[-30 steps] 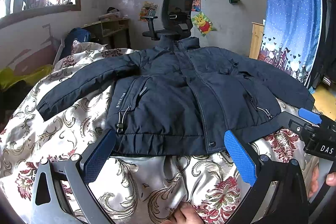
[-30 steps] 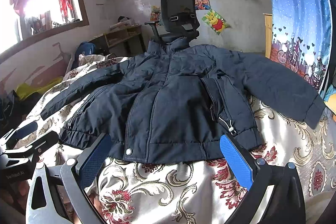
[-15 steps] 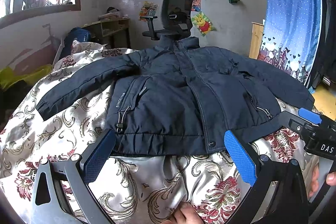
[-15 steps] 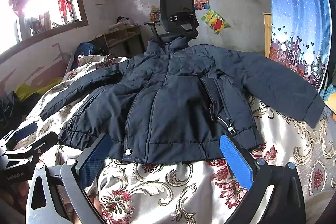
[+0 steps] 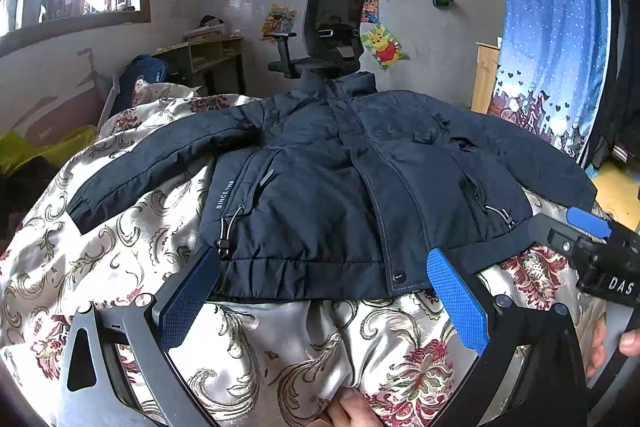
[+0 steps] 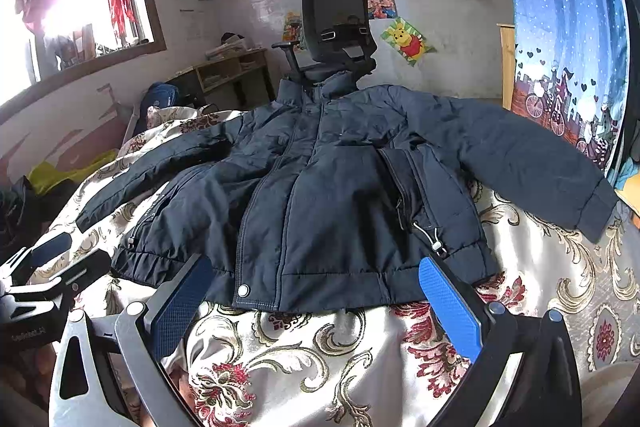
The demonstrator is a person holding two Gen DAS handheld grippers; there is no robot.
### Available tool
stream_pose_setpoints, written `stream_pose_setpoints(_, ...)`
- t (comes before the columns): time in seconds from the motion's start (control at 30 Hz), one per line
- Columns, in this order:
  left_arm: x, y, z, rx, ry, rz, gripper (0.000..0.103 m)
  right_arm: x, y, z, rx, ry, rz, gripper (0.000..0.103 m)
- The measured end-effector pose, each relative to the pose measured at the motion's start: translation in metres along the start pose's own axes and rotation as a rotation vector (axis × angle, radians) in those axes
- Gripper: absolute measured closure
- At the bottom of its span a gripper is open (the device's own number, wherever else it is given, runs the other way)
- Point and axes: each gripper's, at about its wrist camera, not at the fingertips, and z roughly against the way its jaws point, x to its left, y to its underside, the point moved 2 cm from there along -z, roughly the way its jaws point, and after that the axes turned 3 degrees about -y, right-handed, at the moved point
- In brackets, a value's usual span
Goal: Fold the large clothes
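The dark jacket [image 5: 320,195] lies spread face up on the bed [image 5: 132,223], sleeves out to both sides, hem nearest the person. The left gripper [image 5: 322,295] and right gripper [image 6: 316,299] hover just short of that hem, fingers spread wide and holding nothing. The bedcover looks slippery, so I'd worry a one-sided tug drags the padded coat askew instead of folding it

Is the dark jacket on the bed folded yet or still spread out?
Spread out: the jacket lies flat, front up, both sleeves stretched sideways.
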Motion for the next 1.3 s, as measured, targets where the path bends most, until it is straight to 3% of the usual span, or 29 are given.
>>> stream_pose_setpoints(1.3, 0.0036, 0.0016, 0.0015, 0.002, -0.012, 0.014, 0.001, -0.0053, -0.0041, 0.0028, -0.003, 0.001, -0.008, 0.0)
